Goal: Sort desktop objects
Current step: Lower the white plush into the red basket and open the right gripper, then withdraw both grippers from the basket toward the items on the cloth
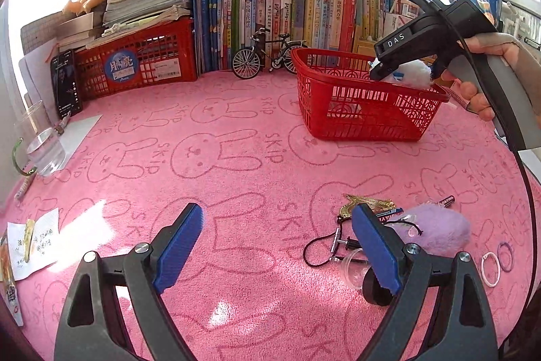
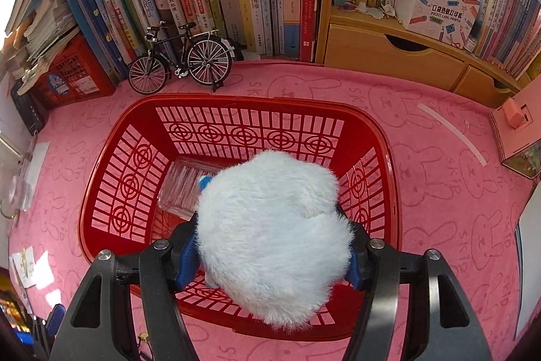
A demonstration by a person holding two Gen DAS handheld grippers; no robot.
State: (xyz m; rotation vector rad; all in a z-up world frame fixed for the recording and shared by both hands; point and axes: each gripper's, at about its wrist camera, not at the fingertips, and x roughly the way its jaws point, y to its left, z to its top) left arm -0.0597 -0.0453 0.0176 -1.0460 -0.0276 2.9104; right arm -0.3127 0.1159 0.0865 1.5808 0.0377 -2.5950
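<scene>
My right gripper (image 2: 270,246) is shut on a white fluffy plush toy (image 2: 274,232) and holds it over the red plastic basket (image 2: 135,110). A clear plastic box (image 2: 184,185) lies in the basket. In the left wrist view the right gripper (image 1: 389,70) holds the white plush (image 1: 417,73) above the basket's (image 1: 341,124) rim. My left gripper (image 1: 277,242) is open and empty low over the pink cloth. Beside its right finger lie a purple plush (image 1: 436,229), a gold clip (image 1: 368,203), batteries (image 1: 446,200), a black cord (image 1: 321,251) and hair rings (image 1: 490,268).
A model bicycle (image 1: 267,56) stands before a row of books (image 1: 304,9). A red crate (image 1: 142,63), a phone (image 1: 66,83) and a glass (image 1: 44,144) are at the left. A paper note (image 1: 33,246) lies near left. A wooden drawer unit (image 2: 389,49) and a pink box (image 2: 517,131) are at the right.
</scene>
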